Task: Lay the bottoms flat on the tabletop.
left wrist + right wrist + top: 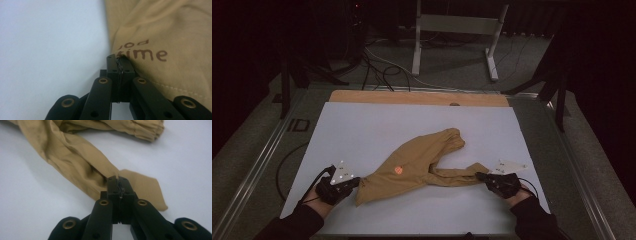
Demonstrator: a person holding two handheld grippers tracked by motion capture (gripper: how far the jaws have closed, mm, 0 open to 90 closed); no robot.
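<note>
On a white desk (pixel 362 125) in a dim room, a tan garment (pixel 417 162) is stretched near the front edge, pinched at opposite ends by the left gripper (pixel 357 182) and right gripper (pixel 478 175).

Both forearms reach in low over the table. The left gripper (pixel 353 182) and the right gripper (pixel 481 176) point inward, each with its jaws pinched together.

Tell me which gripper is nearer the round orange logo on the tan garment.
Left. The left gripper pinches the garment edge just below-left of the logo; the right gripper holds the far end, farther away.
</note>
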